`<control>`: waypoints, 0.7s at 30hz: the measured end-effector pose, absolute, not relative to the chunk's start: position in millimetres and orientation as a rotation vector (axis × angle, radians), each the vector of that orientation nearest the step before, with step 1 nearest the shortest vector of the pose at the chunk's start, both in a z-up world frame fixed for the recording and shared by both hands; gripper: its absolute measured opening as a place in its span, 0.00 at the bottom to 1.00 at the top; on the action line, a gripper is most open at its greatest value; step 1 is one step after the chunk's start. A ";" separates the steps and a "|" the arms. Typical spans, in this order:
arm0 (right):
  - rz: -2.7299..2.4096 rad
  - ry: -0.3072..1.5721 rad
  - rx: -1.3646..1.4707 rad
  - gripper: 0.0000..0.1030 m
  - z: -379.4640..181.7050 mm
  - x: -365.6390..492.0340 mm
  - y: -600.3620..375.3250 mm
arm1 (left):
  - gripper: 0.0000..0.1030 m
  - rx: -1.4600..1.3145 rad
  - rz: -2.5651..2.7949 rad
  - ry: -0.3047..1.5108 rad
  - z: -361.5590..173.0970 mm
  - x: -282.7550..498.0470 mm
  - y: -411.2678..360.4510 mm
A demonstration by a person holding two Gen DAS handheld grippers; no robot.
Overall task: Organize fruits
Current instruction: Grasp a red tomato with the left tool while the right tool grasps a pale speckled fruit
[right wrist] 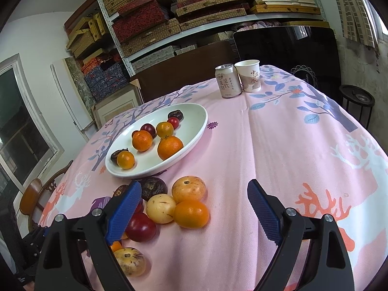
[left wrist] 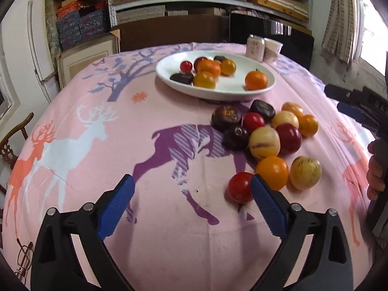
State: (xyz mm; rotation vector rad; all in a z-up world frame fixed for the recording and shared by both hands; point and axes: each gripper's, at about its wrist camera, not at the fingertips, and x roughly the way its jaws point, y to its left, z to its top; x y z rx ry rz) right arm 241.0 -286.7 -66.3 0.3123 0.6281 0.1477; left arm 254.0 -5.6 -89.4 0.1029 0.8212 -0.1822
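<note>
A white oval plate [left wrist: 232, 89] [right wrist: 194, 131] holds several small fruits: oranges, red ones and dark ones. A pile of loose fruit lies on the pink cloth in front of it, among them a red fruit [left wrist: 240, 187], an orange [left wrist: 272, 172] [right wrist: 191, 213], a pale striped melon [left wrist: 264, 141] and dark fruits [left wrist: 226, 117]. My left gripper [left wrist: 192, 191] is open and empty, its right finger beside the red fruit. My right gripper [right wrist: 194, 201] is open and empty above the pile's right edge; it also shows in the left wrist view [left wrist: 359, 106].
A drink can [right wrist: 228, 80] and a paper cup [right wrist: 249, 75] stand at the table's far edge. A wooden chair [right wrist: 36, 198] is at the left. Shelves of boxes [right wrist: 169, 12] stand behind. Glasses [left wrist: 24, 259] lie at the near left edge.
</note>
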 end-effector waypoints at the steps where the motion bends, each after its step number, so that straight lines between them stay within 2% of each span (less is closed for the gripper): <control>1: 0.147 0.629 0.313 0.87 -66.4 240.9 -286.7 | 0.92 0.101 -0.194 0.826 -90.0 254.5 -6.5; 11: 0.146 0.629 0.313 0.87 -65.9 240.5 -286.5 | 0.90 0.197 -0.280 0.903 -104.0 256.6 -34.2; 12: 0.147 0.628 0.314 0.87 -65.9 240.6 -286.2 | 0.82 0.181 -0.277 0.933 -108.2 261.3 -32.0; 14: 0.146 0.625 0.312 0.87 -66.1 240.5 -285.6 | 0.77 0.141 -0.288 0.940 -108.7 263.4 -26.2; 15: 0.148 0.624 0.311 0.87 -66.2 240.3 -285.2 | 0.67 0.132 -0.296 0.927 -106.6 261.9 -25.4; 17: 0.151 0.622 0.304 0.87 -66.3 240.0 -283.8 | 0.56 0.140 -0.323 0.916 -105.2 259.4 -30.5; 21: 0.153 0.625 0.289 0.87 -66.6 240.4 -281.6 | 0.50 0.184 -0.341 0.921 -106.9 259.0 -42.7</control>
